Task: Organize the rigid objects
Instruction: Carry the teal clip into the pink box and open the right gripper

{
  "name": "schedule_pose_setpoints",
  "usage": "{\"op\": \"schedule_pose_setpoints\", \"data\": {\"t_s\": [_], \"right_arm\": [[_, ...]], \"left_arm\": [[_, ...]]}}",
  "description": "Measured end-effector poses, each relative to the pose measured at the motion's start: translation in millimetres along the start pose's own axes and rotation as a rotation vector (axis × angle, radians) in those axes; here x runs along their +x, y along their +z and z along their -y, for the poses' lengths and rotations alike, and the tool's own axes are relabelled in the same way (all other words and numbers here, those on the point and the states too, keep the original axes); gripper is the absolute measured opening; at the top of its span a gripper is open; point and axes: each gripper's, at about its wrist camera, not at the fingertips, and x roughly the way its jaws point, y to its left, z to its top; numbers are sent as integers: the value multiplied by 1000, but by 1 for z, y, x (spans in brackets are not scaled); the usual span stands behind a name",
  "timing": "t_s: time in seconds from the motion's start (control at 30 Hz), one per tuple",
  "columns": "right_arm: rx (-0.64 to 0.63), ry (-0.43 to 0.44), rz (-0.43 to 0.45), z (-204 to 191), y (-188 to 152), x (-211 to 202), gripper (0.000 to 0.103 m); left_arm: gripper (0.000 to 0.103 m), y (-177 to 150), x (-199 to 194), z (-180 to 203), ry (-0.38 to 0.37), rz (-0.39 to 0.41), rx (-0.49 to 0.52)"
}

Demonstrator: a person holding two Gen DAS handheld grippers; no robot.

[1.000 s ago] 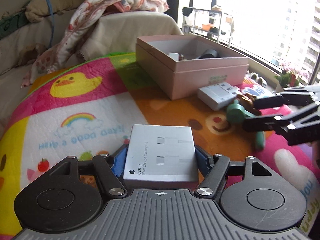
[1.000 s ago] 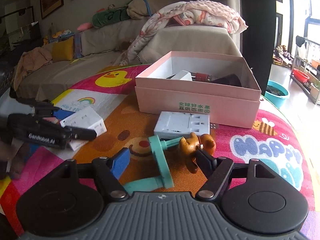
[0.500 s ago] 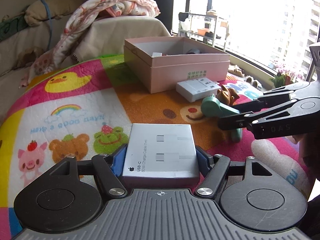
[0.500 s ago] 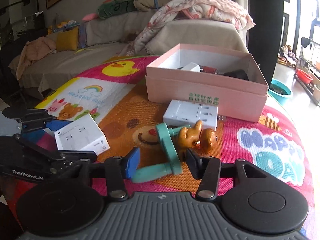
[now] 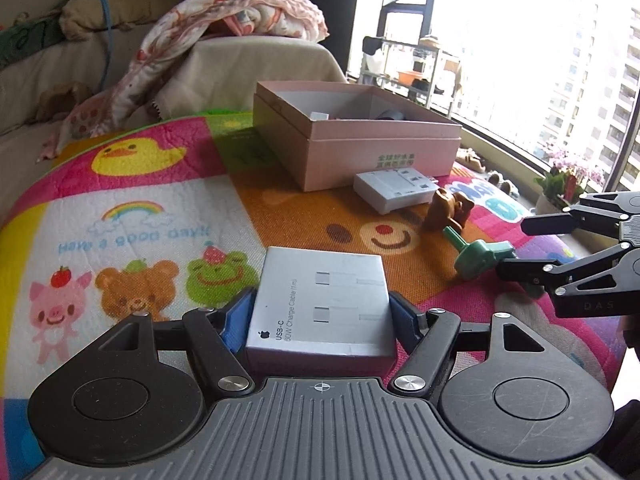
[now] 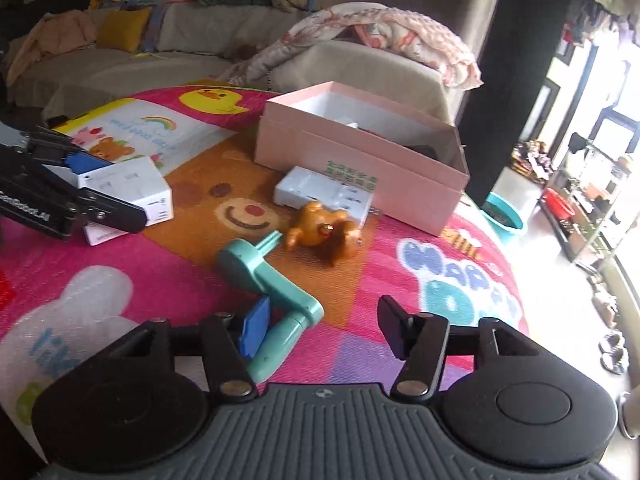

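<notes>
Crank point(image 6: 260, 280) — beside left pad, jaws opening

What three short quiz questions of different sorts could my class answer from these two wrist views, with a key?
1. True or false: the white USB-C cable box sits clamped in the left tool.
2. Which item lies closest to the front of the pink box? A) brown bear figurine B) white adapter C) teal crank handle
3. Fill in: the right tool has only its blue pad beside the ____ handle.

Key: 1 true. 2 B. 3 teal; the right tool's jaws are opening and do not grip the handle.
</notes>
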Motion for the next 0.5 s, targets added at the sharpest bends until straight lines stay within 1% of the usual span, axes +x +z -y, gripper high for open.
{"op": "schedule_pose_setpoints", "data": {"t_s": [0.03,0.1,0.13,0.17,0.2,0.23,0.3,0.4,0.47,0.5], "right_arm": [[38,26,-9,4,1,-1,61],[156,98,-27,11,1,-2,71],[211,123,-38,13,1,-1,78],[278,154,-57,15,1,3,80],[322,160,-68,14,1,7,81],[342,146,-57,12,1,7,86],[345,106,-57,1,6,13,87],[320,61,-49,-11,11,21,86],[274,40,-38,-17,12,21,71],[261,49,-38,-16,12,20,71]], "left_arm": [[75,0,0,1,6,0,4],[75,-1,0,5,24,-3,19],[75,-2,0,8,35,-5,33],[74,-2,1,11,48,-8,51],[74,-2,1,13,58,-10,69],[75,-3,1,15,65,-10,83],[75,-5,0,15,64,-7,90],[75,-4,0,11,51,-3,70],[75,-4,-1,12,53,-1,70],[75,-4,-1,12,55,1,73]]}}
